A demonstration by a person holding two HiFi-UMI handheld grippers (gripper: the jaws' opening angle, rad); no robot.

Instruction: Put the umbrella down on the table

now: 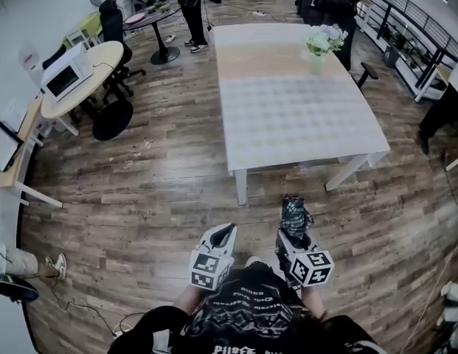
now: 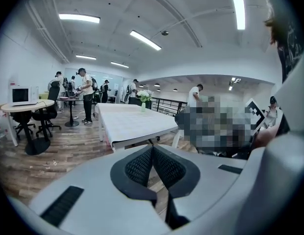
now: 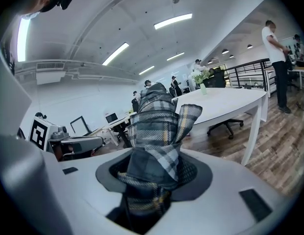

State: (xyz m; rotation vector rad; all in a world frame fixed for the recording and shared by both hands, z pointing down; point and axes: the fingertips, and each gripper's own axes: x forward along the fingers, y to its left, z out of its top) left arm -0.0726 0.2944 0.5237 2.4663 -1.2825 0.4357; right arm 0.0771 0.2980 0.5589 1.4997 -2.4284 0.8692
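Observation:
My right gripper [image 1: 295, 231] is shut on a folded plaid umbrella [image 3: 156, 126], grey and yellow checked, which sticks out forward from between its jaws [image 1: 293, 214]. My left gripper [image 1: 223, 234] is shut with nothing in it; its black mesh pads [image 2: 154, 165] meet at the tips. Both grippers hang over the wooden floor, a little short of the near edge of the big white table [image 1: 288, 102]. In the left gripper view the same table [image 2: 132, 124] lies ahead, and in the right gripper view the table [image 3: 225, 102] is ahead to the right.
A vase of flowers [image 1: 322, 44] stands at the table's far right. A round table with a microwave [image 1: 66, 76] and black chairs [image 1: 114, 113] stand at the left. A railing [image 1: 413, 35] runs along the right. Several people stand at the room's far end.

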